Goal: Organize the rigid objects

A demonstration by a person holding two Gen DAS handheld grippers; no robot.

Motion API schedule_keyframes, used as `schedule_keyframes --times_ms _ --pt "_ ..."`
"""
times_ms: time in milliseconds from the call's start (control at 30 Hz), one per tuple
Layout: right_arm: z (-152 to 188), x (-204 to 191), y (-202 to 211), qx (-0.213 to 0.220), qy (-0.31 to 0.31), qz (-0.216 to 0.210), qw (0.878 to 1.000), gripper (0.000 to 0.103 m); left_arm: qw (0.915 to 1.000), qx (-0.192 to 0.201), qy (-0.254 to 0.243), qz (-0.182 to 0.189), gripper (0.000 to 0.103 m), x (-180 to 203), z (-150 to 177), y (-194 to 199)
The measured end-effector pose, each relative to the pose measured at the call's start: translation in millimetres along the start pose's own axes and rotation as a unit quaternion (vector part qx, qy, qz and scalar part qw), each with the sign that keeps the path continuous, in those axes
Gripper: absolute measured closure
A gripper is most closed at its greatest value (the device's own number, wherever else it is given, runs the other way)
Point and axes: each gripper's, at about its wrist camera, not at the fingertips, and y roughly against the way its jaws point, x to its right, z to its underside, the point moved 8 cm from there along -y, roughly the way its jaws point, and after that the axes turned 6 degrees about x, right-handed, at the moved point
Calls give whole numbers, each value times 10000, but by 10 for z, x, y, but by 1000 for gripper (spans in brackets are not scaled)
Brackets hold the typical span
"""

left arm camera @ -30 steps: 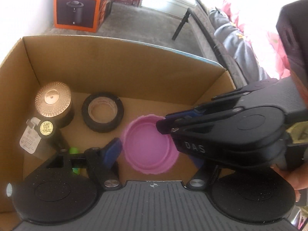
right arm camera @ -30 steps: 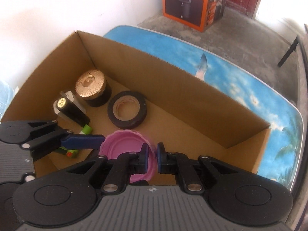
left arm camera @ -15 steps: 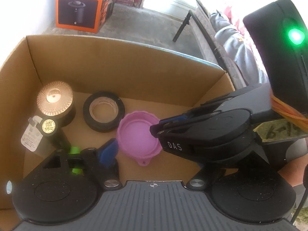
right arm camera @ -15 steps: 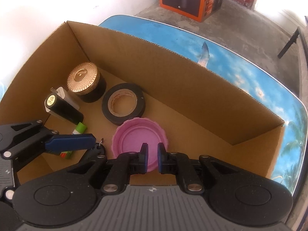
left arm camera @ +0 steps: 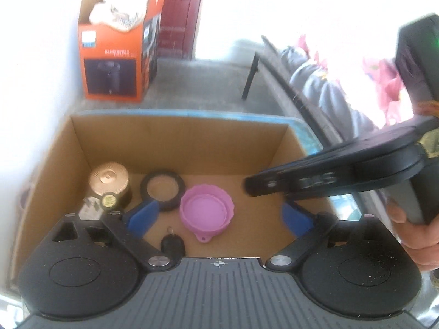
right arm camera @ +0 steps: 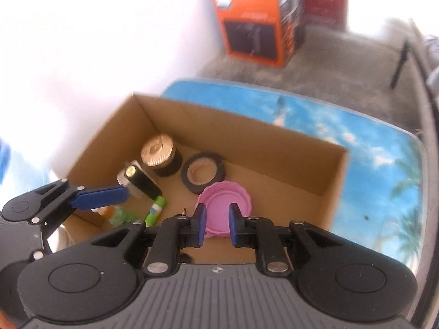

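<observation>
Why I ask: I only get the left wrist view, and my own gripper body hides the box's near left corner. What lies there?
Observer: The right wrist view shows a green glue stick there, lying beside the black tube.
Operator: Is the right gripper holding the pink lid?
Observer: No. The right gripper has its jaws opening with nothing between them; the pink lid lies flat on the floor of the cardboard box, beyond the fingertips.
Operator: Anything else in that corner?
Observer: A blurred orange and green item, too unclear to name.
</observation>
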Motion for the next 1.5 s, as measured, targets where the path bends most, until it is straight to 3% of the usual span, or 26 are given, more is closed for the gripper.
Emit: schedule_keyframes --times_ms 67,133,200,267,300,367,400,567,733,867,1100,1500 --pt "82 -9 248 279 -68 -39 9996 77 9998 161 -50 40 2 24 -5 148" --pt "176 -29 517 542 -141 -94 9984 55 9995 294 -74 80 1 42 3 264" --pt "270 -53 807 902 -225 -132 9956 41 9990 427 -82 131 1 46 42 415" --pt "393 -94 1091 1297 -238 -111 9912 38 9981 576 -65 188 0 20 103 587" --pt "462 -129 1224 1462 -223 -41 9890 31 9977 642 -48 209 0 3 130 661" --pt "587 -199 1493 1896 -233 17 9816 17 9967 770 -21 253 0 -14 206 796" --pt "658 -234 1625 2135 -278 17 9765 1 9964 810 -34 245 0 -27 241 845" --pt "986 -323 2095 3050 -592 234 9502 0 9952 947 -254 17 0 -135 491 1097" --pt "1253 -374 2166 3274 -1039 186 9390 0 9931 1096 -273 -311 0 -358 698 1321" --pt "1375 -534 1974 3174 -1109 48 9418 0 9910 1163 -336 -580 0 -551 822 1393" --pt "1444 -829 1215 2524 -1223 -337 9593 1 9872 1187 -268 -1029 0 -833 1001 1256" --pt "1286 -1153 479 1849 -1632 -1213 9615 24 9858 1164 -117 -1209 2 -1027 1187 1070"
